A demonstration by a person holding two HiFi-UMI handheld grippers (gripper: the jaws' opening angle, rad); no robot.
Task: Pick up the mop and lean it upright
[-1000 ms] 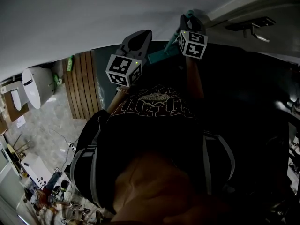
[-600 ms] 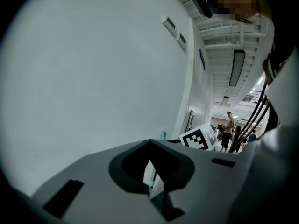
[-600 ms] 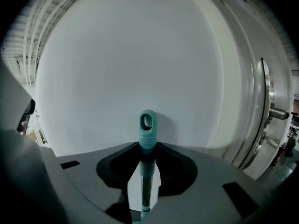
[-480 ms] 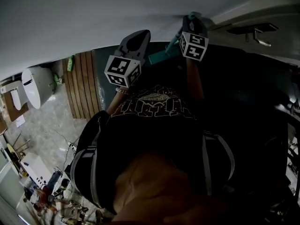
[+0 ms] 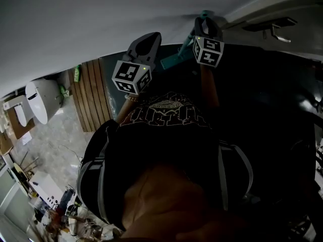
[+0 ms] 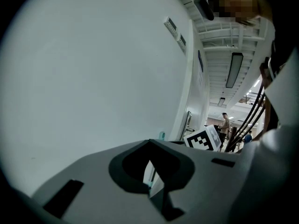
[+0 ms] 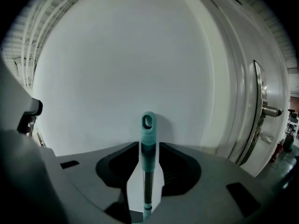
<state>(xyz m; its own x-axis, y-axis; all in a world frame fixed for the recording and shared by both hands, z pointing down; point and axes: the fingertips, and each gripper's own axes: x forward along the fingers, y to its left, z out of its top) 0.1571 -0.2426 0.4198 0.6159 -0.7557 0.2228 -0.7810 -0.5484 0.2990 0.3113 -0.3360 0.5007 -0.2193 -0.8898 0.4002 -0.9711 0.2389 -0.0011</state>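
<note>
Opening just now, the jaws of the right hand-held gripper (image 7: pixel 148 153) stand spread, with the mop (image 7: pixel 148 125) upright between them at lower centre of its view. Pale wall (image 7: pixel 140 55) shows on both sides of the shaft, so the pads do not seem to press on it. The left hand-held gripper (image 6: pixel 150 167) has its jaws a little apart and holds nothing; only a sliver of wall and a thin dark line, perhaps the shaft, show through the gap.

The mop's teal grip, with its hanging eye, tops a slim metal shaft and stands close to the wall, left of the door (image 7: pixel 247 101); whether it touches I cannot tell. I judge it long, stiff and light, with its weight low, so it would swing about its foot if nudged. The bare shaft looks smooth and likely to slip, so the teal grip is the better hold, and the top could slide along the wall once freed.

The right gripper view gives the gaps beside the shaft, which the head view cannot. The head view shows both grippers raised at upper centre, a lower teal part of the mop between them, and a toilet (image 5: pixel 40 95) at the left edge. Only the left gripper view shows the right one's cube (image 6: pixel 203 140) from the side
</note>
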